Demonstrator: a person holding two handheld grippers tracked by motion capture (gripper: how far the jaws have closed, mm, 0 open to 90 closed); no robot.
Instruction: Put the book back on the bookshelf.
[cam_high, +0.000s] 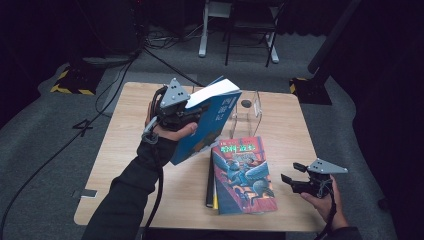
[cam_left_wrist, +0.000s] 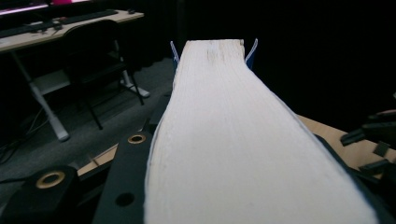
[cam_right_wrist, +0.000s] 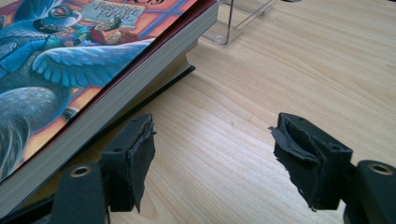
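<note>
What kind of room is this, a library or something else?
More likely a recording lab or studio than a library: black curtains surround a small wooden table, cables trail over grey carpet, and a desk with keyboards stands behind.

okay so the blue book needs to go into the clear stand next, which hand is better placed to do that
Left. The left gripper is already shut on the blue book, held tilted above the table right beside the clear stand. The right gripper is open and empty, low by the stack of books.

Left gripper (cam_high: 192, 114) raised above table, jaws clamped. Right gripper (cam_high: 290, 172) low near table edge, jaws apart, nothing between.
</note>
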